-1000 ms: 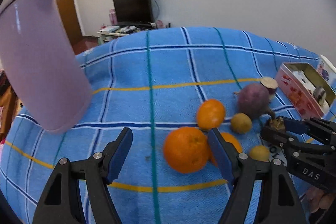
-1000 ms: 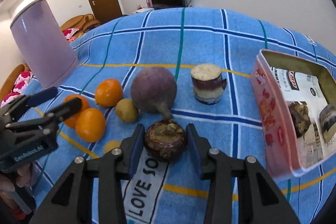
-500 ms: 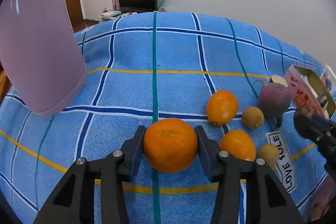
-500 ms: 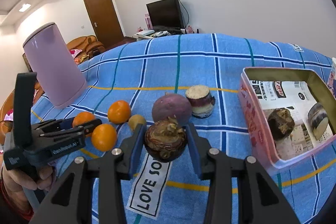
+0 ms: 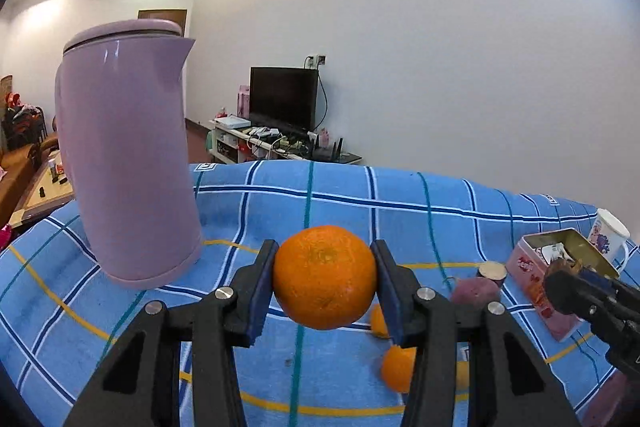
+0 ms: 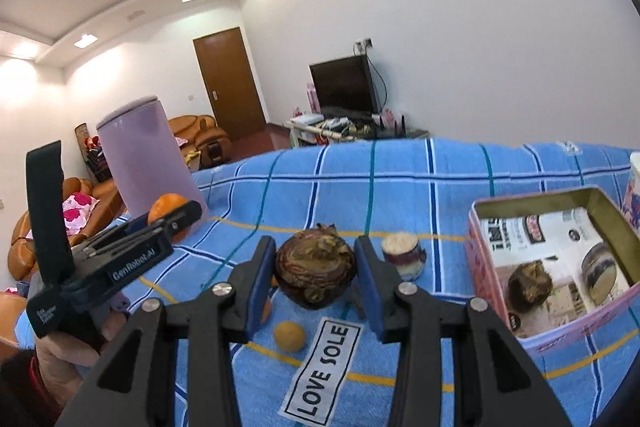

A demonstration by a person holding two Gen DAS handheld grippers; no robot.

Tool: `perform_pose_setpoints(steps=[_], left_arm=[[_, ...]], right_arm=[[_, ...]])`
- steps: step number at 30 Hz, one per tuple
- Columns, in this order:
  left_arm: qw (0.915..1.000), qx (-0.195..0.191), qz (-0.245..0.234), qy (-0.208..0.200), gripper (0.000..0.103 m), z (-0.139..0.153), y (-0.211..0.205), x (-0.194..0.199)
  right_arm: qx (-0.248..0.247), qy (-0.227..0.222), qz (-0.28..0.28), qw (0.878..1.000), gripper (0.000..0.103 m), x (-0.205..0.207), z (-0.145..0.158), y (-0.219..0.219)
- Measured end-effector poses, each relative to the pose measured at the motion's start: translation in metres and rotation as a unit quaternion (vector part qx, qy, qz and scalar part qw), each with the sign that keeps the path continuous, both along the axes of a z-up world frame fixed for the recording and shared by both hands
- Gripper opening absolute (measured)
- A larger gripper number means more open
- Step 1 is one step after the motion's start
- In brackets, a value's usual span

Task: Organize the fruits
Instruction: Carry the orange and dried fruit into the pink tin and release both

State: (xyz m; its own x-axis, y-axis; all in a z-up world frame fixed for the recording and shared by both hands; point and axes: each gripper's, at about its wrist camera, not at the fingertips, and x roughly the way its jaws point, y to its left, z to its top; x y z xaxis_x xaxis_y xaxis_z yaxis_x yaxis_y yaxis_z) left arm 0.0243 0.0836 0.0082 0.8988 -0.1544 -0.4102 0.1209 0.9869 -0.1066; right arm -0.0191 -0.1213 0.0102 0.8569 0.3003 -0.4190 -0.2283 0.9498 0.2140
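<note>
above blue checked cloth (image 5: 400, 195), left jaws clamp orange (image 5: 324, 277), right jaws mangosteen (image 6: 315, 269).

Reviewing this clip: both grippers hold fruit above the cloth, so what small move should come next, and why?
Probably carry the right gripper with its mangosteen toward the open tin at right: that tin already holds a similar dark fruit, and the mangosteen is clamped clear of the cloth.
</note>
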Motion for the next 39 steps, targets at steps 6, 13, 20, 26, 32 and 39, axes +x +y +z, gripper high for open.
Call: perform_pose_setpoints(steps=[6, 13, 20, 26, 32, 39], left_arm=[[0.9994, 0.027, 0.007, -0.018, 0.049, 0.001, -0.020, -0.007], [0.9976, 0.057, 0.031, -0.024, 0.049, -0.002, -0.034, -0.010], [0.9967, 0.073, 0.034, -0.015, 0.049, -0.003, -0.053, -0.014], [0.9958, 0.089, 0.018, -0.012, 0.049, -0.004, -0.076, -0.020], [0.9948, 0.101, 0.003, -0.015, 0.049, -0.003, -0.102, -0.024], [0.9957, 0.090, -0.014, -0.017, 0.049, 0.007, -0.131, -0.027]], right_arm=[[-0.016, -0.015, -0.028, 0.999, 0.044, -0.004, 0.003, -0.004], [-0.055, -0.041, -0.069, 0.995, 0.044, -0.006, 0.008, -0.009], [-0.072, -0.057, -0.095, 0.991, 0.044, -0.009, 0.012, -0.025], [-0.100, -0.043, -0.099, 0.989, 0.044, -0.013, 0.003, -0.042], [-0.102, -0.044, -0.122, 0.986, 0.044, -0.017, 0.002, -0.072], [-0.117, -0.046, -0.150, 0.981, 0.044, -0.021, 0.004, -0.105]])
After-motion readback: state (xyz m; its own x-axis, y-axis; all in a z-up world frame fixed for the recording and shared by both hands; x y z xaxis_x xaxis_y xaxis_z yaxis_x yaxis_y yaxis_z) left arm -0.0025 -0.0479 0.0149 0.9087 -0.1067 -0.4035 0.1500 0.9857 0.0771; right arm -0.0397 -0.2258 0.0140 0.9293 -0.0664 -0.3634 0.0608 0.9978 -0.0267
